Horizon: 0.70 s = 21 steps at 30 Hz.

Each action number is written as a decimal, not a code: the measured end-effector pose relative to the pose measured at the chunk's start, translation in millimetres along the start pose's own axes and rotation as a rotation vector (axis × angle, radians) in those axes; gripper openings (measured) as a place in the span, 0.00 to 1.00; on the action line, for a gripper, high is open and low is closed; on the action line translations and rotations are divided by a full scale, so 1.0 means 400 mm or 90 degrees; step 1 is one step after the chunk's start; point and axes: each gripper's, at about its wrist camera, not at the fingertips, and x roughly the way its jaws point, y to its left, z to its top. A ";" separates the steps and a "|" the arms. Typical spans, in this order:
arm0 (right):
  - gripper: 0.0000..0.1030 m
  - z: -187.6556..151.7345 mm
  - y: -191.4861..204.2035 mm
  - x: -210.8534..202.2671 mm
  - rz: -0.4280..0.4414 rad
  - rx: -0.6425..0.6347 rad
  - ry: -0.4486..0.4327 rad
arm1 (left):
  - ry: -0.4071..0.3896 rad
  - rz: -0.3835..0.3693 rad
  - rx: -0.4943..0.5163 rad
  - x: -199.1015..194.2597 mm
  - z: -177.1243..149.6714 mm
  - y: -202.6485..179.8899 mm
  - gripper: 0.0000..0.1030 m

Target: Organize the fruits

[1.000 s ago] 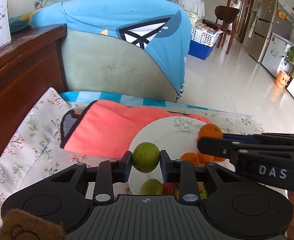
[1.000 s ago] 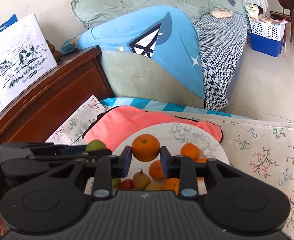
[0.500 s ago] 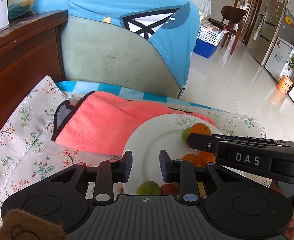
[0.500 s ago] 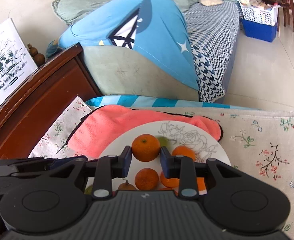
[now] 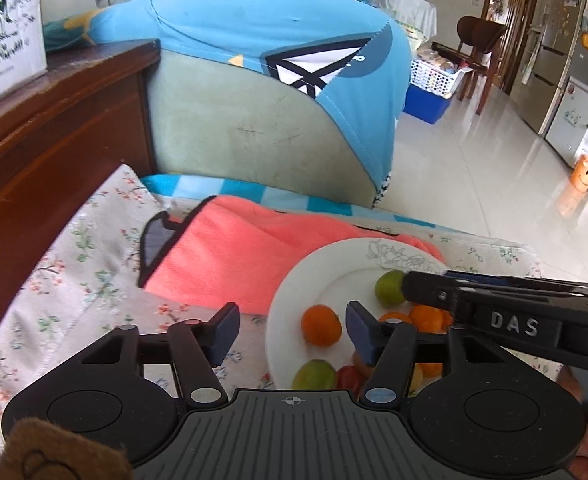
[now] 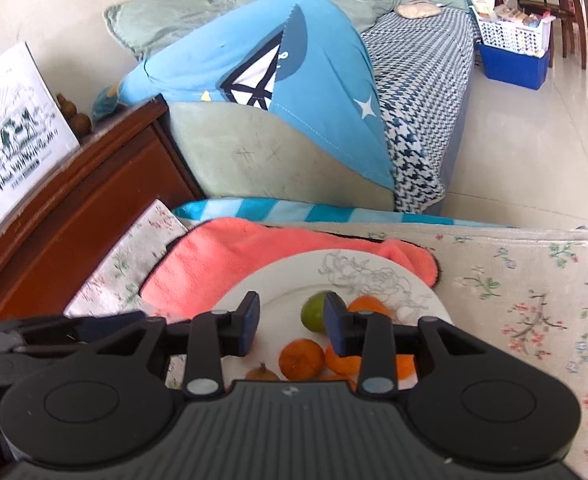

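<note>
So the whole thing hangs on where the fruit sits relative to each set of fingers. Starting at the left: the left gripper (image 5: 292,330) hangs over the near-left rim of the white plate (image 5: 294,280), jaws opening and spread wide, nothing pinched. An orange (image 5: 321,325) lies on the plate in the gap as the left wrist camera sees it, closer to the right finger, but it's down on the plate and not touched. Round fruit, so no long axis to worry about. A yellow-green fruit (image 5: 314,374) sits nearer the plate's front edge, just under that gripper.

Moving right, the green lime (image 6: 313,313) rests toward the plate's middle, and the right gripper (image 6: 292,326) is nearer to it; its right finger covers the lime's right side. Those jaws are opening too and hold nothing. More oranges (image 6: 299,359) cluster at the plate's near-right part.

Versus a second ago: the left one was pinching the green fruit and the right one an orange. Both are on the plate now, so both drops look done.
</note>
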 end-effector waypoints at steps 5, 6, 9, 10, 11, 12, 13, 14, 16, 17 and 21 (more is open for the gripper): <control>0.44 -0.015 0.018 -0.034 -0.027 -0.021 0.009 | 0.012 0.010 0.010 -0.030 -0.014 -0.005 0.63; 0.45 -0.019 0.022 -0.042 -0.036 -0.027 0.008 | 0.011 0.017 0.017 -0.037 -0.018 -0.008 0.67; 0.52 -0.032 0.025 -0.064 -0.055 -0.027 0.014 | 0.009 0.031 0.027 -0.059 -0.025 -0.010 0.76; 0.55 -0.037 0.026 -0.072 -0.060 -0.023 0.017 | 0.009 0.031 0.023 -0.065 -0.027 -0.007 0.77; 0.57 -0.041 0.024 -0.079 -0.064 -0.020 0.019 | 0.011 0.030 0.018 -0.071 -0.028 -0.005 0.78; 0.60 -0.045 0.024 -0.087 -0.067 -0.018 0.021 | 0.015 0.028 0.014 -0.075 -0.029 -0.003 0.80; 0.62 -0.049 0.024 -0.096 -0.071 -0.016 0.022 | 0.019 0.028 0.010 -0.080 -0.031 -0.002 0.82; 0.63 -0.053 0.025 -0.104 -0.076 -0.014 0.024 | 0.021 0.029 0.009 -0.085 -0.033 -0.002 0.83; 0.72 -0.059 0.026 -0.118 -0.092 -0.006 0.031 | 0.026 0.038 0.009 -0.093 -0.037 -0.002 0.86; 0.74 -0.063 0.026 -0.123 -0.100 0.000 0.035 | 0.030 0.043 0.008 -0.096 -0.040 -0.001 0.87; 0.86 -0.080 0.029 -0.149 -0.098 0.016 0.039 | 0.051 0.061 0.005 -0.104 -0.049 -0.002 0.91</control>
